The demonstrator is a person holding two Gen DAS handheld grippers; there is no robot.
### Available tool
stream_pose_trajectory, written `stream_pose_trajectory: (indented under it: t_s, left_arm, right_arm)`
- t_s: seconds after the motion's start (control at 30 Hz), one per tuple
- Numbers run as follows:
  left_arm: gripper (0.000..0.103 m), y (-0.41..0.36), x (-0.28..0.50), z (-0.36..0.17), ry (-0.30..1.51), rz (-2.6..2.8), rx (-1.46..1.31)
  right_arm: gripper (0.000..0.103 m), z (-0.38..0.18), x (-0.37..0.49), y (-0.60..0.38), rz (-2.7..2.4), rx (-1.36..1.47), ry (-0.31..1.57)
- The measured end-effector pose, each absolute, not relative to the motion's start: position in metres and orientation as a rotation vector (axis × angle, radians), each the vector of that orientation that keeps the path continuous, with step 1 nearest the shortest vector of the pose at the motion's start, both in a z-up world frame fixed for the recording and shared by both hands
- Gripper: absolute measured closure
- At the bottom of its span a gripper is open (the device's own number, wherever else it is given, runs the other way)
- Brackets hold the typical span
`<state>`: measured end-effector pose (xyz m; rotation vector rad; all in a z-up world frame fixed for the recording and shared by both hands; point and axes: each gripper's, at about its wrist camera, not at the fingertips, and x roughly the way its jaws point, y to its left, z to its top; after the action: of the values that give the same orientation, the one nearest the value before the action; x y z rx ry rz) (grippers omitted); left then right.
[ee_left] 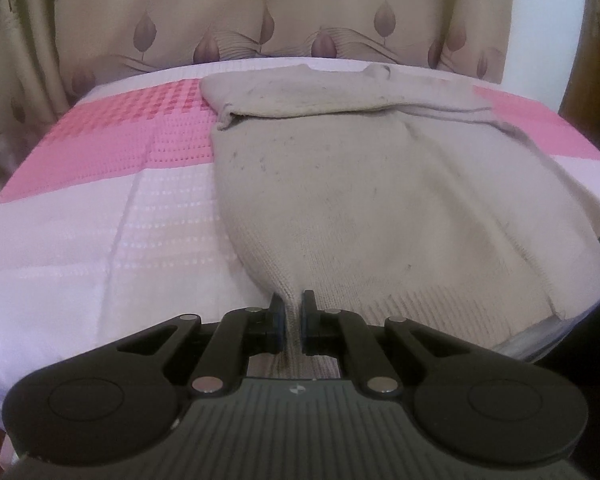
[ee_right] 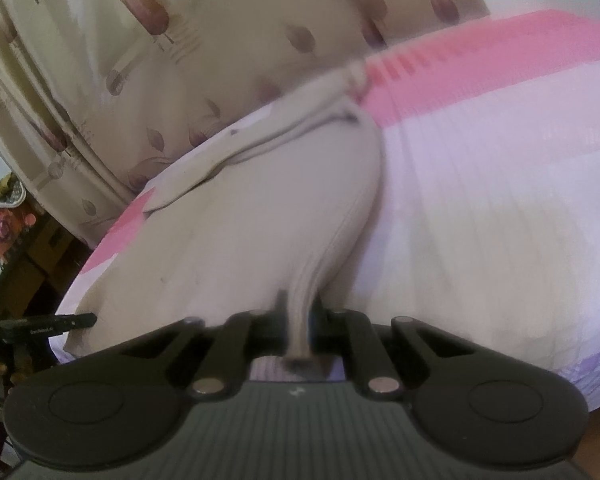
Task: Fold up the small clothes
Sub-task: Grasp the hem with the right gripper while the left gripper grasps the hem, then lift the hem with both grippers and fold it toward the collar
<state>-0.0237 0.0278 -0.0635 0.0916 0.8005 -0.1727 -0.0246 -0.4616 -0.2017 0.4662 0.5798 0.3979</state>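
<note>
Lighting soft, even, indoor; no glare, shadows faint. Left wrist view fairly sharp. Right wrist view motion-blurred throughout. Fisheye bending, dark vignette at corners.

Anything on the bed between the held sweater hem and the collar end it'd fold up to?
Nothing visible. The left gripper and right gripper each pinch a hem corner of the beige knit sweater; only the sweater's own body lies on the pink-and-white bedspread toward the collar.
</note>
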Motion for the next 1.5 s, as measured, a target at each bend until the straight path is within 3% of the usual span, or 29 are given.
stream_pose_trajectory:
  t_s: [1.5]
  left_arm:
    - [0.095, 0.049, -0.017, -0.020, 0.561, -0.265, -0.178]
  right_arm:
    - [0.095, -0.169, -0.009, -0.489, 0.591, 0.822, 0.386]
